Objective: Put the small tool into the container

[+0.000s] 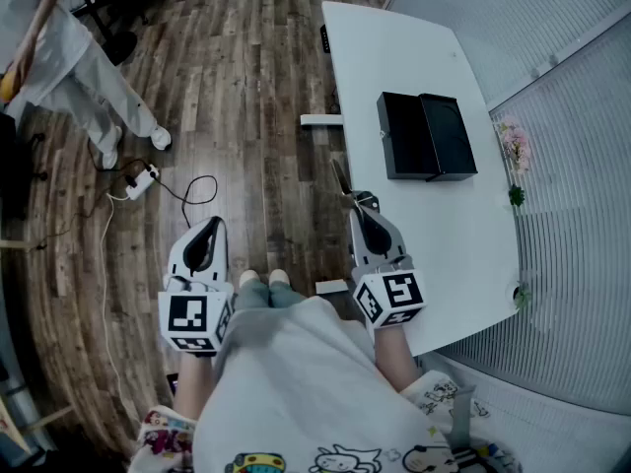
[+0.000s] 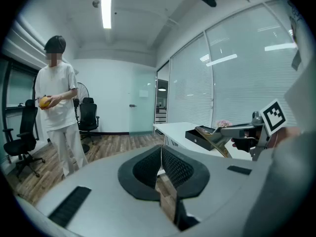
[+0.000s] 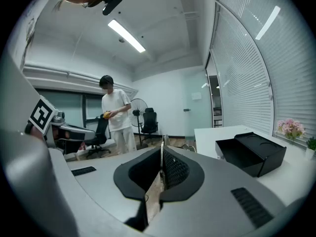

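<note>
A black container [image 1: 426, 136] lies open on the white table [image 1: 414, 47]; it also shows in the right gripper view as the container [image 3: 252, 152]. My right gripper [image 1: 363, 208] hangs at the table's left edge, short of the container, shut on a thin flat tool [image 1: 341, 180] that sticks out ahead of the jaws. That tool appears edge-on [image 3: 162, 147] between the pads in the right gripper view, and as a brass-coloured blade [image 2: 217, 141] in the left gripper view. My left gripper [image 1: 209, 227] is over the wooden floor, its jaws shut with nothing in them.
A person in white [image 1: 59, 57] stands at the far left of the room holding an orange thing [image 2: 45, 101]. A power strip with cables [image 1: 143, 180] lies on the floor. Pink flowers [image 1: 514, 144] sit at the table's right edge by the blinds. Office chairs [image 2: 19, 137] stand behind.
</note>
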